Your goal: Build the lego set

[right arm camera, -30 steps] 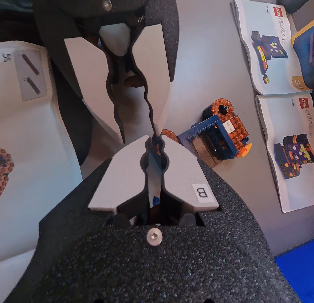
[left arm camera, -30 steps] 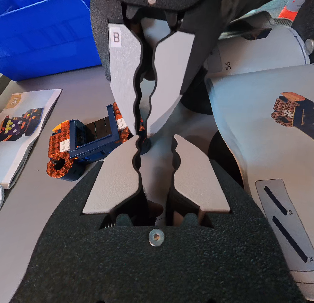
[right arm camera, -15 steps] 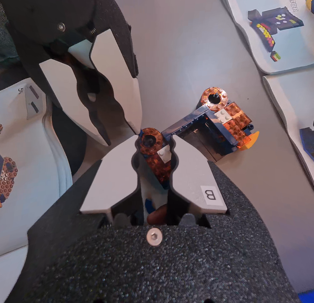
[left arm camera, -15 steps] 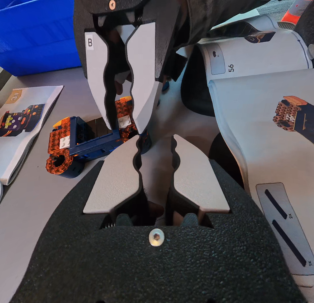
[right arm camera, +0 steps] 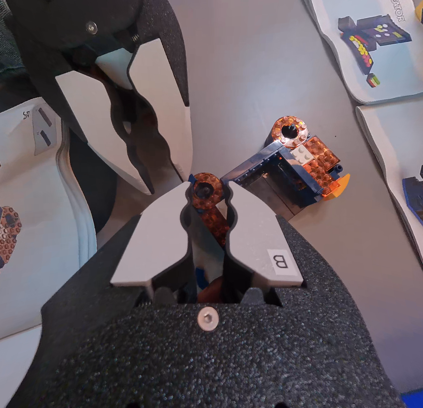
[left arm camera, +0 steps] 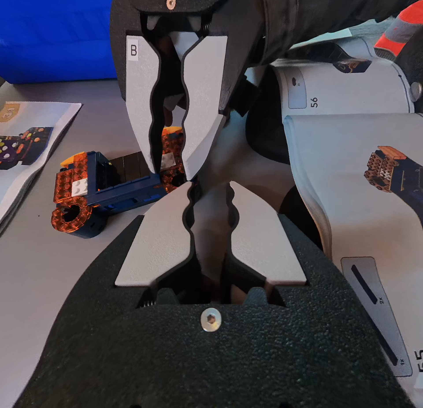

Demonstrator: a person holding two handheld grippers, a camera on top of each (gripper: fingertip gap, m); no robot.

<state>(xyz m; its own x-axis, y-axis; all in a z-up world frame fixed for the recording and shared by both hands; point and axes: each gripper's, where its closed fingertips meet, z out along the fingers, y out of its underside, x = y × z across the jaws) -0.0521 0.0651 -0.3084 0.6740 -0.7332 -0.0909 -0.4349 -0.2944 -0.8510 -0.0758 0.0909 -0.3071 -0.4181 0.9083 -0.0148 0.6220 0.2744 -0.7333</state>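
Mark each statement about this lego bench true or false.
1. The left tongs are open with nothing between them. True.
2. The lego model lies inside the blue bin. False: it lies on the grey table, and the bin stands behind it.
3. An orange ring sits between the tips of the right tongs. True.
4. No instruction booklet is in view. False: a closed booklet lies on the table beyond the model.

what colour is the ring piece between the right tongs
Translucent orange ring piece, with a dark centre; clearest in the right wrist view.
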